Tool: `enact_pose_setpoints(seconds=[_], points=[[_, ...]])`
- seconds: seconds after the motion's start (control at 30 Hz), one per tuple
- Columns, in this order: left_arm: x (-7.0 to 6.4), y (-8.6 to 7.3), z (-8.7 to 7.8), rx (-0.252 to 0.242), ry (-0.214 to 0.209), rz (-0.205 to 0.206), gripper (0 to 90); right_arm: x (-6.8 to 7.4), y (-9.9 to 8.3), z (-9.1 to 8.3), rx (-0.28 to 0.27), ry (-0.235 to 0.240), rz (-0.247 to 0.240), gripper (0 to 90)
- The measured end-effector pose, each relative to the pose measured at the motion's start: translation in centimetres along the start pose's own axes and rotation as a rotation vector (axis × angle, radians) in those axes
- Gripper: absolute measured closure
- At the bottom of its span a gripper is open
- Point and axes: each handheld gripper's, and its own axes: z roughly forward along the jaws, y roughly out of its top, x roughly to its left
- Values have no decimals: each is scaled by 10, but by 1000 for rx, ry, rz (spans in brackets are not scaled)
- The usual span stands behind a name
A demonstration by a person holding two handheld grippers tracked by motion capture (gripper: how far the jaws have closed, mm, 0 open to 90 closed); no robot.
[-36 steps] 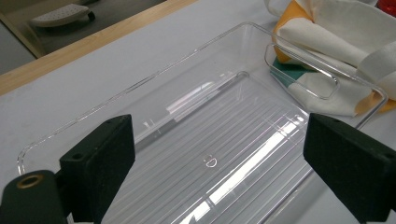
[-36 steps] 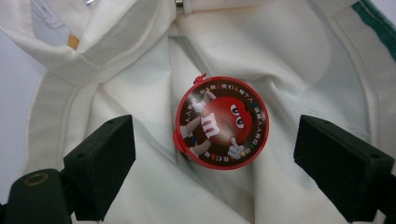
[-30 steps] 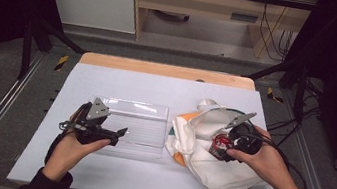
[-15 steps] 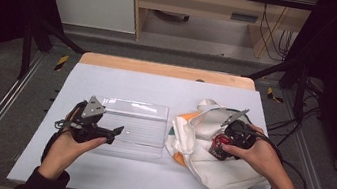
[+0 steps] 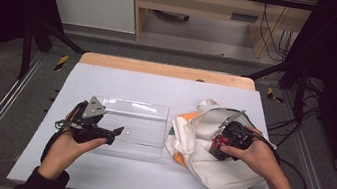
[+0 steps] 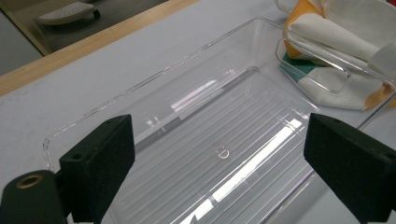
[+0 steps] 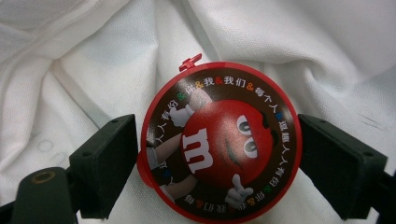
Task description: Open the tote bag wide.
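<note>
Jaws around red candy tin (image 7: 219,140)

Bright tabletop, dark surroundings, glare on plastic

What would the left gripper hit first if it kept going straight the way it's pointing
Probably the clear plastic tray. The left gripper points, jaws open, down at its ribbed floor, with nothing in between. Beyond the tray lies the white cloth bag, though depth is hard to judge.
</note>
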Motion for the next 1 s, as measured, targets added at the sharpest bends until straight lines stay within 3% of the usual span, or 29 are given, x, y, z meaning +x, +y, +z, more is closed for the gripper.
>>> enact_pose_setpoints(seconds=[0.47, 1.0], points=[[2, -1, 0, 5, 5, -9, 88, -2, -2, 1, 9, 16, -20, 240], [3, -2, 0, 5, 8, -11, 88, -2, 2, 3, 30, 20, -29, 242]])
